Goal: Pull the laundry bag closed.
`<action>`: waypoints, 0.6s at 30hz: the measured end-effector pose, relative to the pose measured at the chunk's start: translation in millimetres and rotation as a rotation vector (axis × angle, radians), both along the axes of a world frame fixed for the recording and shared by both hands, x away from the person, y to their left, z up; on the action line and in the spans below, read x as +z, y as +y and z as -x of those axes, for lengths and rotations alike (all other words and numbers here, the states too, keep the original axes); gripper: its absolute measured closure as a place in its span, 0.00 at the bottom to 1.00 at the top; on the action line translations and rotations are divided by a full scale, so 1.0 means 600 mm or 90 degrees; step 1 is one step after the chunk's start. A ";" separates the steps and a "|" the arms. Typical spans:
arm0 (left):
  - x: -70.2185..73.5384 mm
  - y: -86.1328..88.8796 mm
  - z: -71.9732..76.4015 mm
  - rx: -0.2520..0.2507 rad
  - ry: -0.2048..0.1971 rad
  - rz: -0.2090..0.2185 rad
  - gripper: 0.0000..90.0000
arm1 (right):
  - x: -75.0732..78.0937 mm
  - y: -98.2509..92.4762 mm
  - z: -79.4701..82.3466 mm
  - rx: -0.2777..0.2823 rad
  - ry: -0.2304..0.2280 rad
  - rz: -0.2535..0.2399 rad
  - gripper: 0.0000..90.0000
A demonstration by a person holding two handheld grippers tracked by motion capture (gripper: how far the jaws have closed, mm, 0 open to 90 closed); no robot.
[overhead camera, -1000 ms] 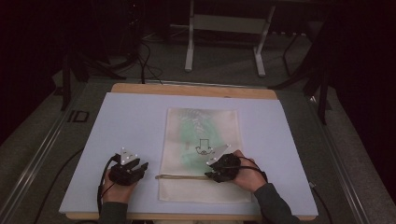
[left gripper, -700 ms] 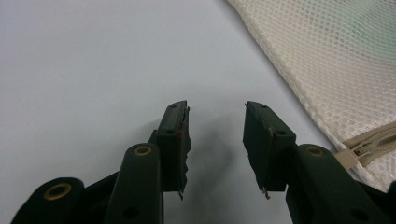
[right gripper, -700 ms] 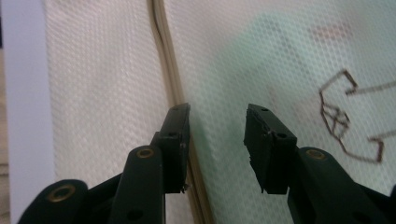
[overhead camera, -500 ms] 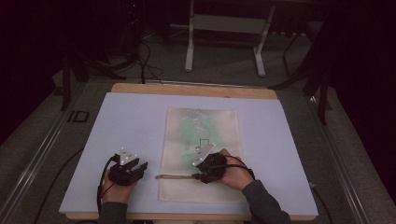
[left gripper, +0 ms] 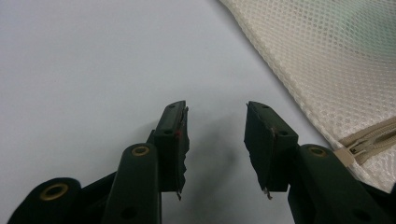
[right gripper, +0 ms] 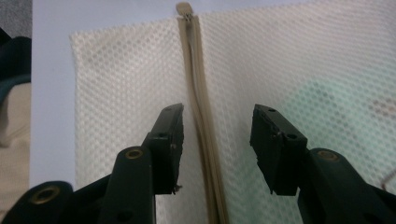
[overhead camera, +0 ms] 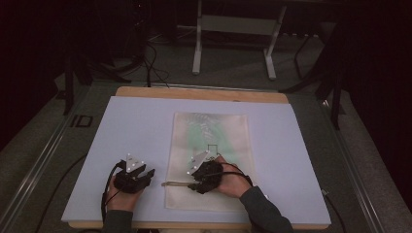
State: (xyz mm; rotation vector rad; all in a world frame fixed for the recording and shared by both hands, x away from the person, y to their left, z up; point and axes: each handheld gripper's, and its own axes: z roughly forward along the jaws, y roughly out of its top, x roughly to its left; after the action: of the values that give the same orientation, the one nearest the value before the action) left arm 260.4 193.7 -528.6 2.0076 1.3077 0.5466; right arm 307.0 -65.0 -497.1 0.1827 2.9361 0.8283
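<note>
A cream mesh bag [overhead camera: 210, 145] with something green inside lies flat on the pale blue mat [overhead camera: 136, 126]. Its tan zipper [right gripper: 201, 140] runs along the near end of the bag to a tab [right gripper: 185, 8] at the bag's left edge. My right gripper [overhead camera: 195, 183] sits over that zipper, pointing left. Its jaws have just been opening and now stand wide on either side of the zipper strip [right gripper: 217, 112], pads not touching it. My left gripper [overhead camera: 147, 173] rests open on the bare mat [left gripper: 215, 109], just left of the bag's corner [left gripper: 369, 140].
The mat covers a wooden table whose far edge [overhead camera: 199, 93] shows. A metal stand [overhead camera: 233, 29] and cables [overhead camera: 150, 68] are on the floor behind it. Bare mat lies left and right of the bag.
My right hand has slid left along the zipper toward the bag's left edge, and its jaws have widened. The left hand has stayed where it was.
</note>
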 end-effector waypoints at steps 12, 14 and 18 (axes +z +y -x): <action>0.000 0.000 -0.001 -0.004 0.001 0.000 0.65 | -0.008 0.047 0.004 0.019 0.014 -0.012 0.60; 0.001 -0.001 -0.001 -0.004 0.000 -0.003 0.65 | -0.009 0.055 0.004 0.025 0.012 -0.012 0.60; 0.000 -0.002 -0.001 -0.006 0.001 -0.005 0.65 | -0.011 0.069 0.003 0.028 0.016 -0.014 0.60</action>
State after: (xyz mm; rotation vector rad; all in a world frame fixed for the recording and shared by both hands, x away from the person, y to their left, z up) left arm 261.2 192.8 -528.3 2.0189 1.2988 0.5471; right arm 305.3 -23.7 -503.8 0.1322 2.9655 0.8717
